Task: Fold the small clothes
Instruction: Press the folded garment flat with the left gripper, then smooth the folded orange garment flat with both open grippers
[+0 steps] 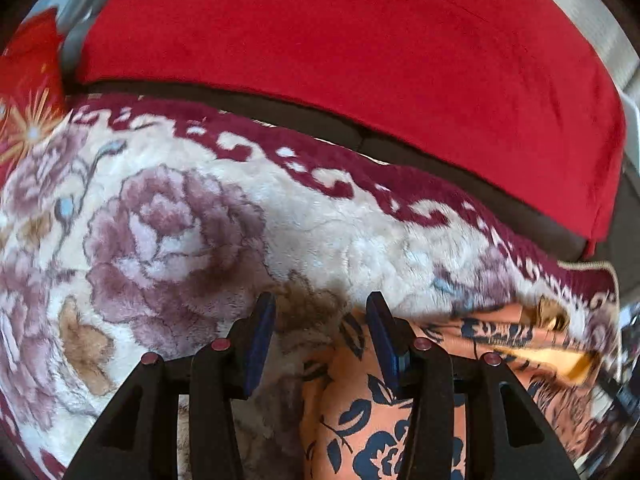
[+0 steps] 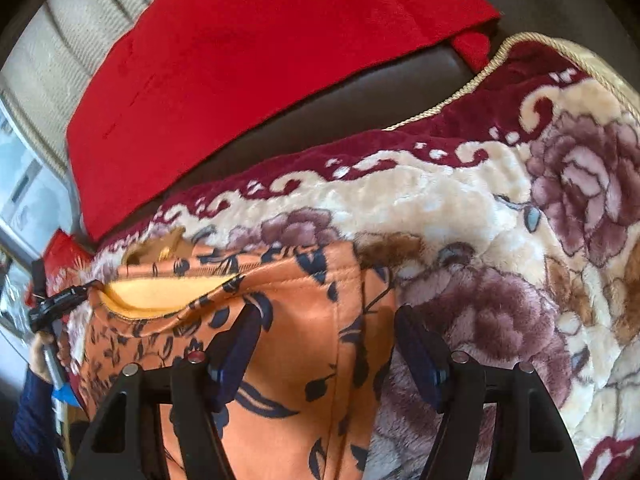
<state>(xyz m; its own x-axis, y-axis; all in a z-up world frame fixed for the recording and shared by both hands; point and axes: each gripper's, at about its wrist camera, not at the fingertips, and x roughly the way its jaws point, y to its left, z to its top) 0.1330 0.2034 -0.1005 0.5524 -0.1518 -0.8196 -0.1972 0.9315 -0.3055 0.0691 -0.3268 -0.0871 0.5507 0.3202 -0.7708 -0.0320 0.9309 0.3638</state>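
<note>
An orange garment with a navy flower print lies flat on a plush floral blanket, its yellow lining showing at the waist opening. My right gripper hovers over the garment's right part, jaws open, with the cloth lying loose below the gap and not pinched. In the left wrist view the same garment sits at the lower right. My left gripper is open above the garment's left edge and the blanket, with nothing between its fingers.
A red cloth drapes over the dark brown sofa back behind the blanket. A red patterned cushion lies at far left. A hand in a blue sleeve shows at the right view's left edge.
</note>
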